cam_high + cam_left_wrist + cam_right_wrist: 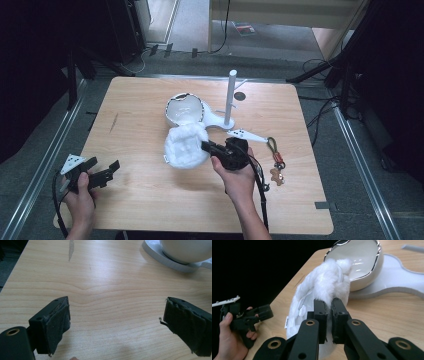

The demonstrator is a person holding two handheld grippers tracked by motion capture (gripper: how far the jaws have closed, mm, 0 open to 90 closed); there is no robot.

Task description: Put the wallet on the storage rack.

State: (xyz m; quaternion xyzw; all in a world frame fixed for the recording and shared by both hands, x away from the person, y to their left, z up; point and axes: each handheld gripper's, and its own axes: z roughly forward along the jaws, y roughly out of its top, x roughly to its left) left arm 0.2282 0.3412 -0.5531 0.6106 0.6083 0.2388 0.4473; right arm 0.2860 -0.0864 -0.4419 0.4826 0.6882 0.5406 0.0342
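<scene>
A white fluffy pouch [185, 147] hangs lifted at its right edge, its far side against a white bowl [182, 109] with a dark rim. My right gripper [204, 146] is shut on the pouch's furry edge. In the right gripper view the two jaws [329, 306] pinch the fur of the pouch [312, 295], with the bowl [359, 262] just behind it. My left gripper [107, 167] stands open near the table's front left, nothing between its jaws. Bare wood lies between its open fingers [117, 312] in the left gripper view.
The bowl rests on a white flat stand base [217, 119] with an upright white post [231, 95]. A keychain [276, 162] with a small figure lies right of my right hand. The left gripper view catches the bowl [185, 250] at top right.
</scene>
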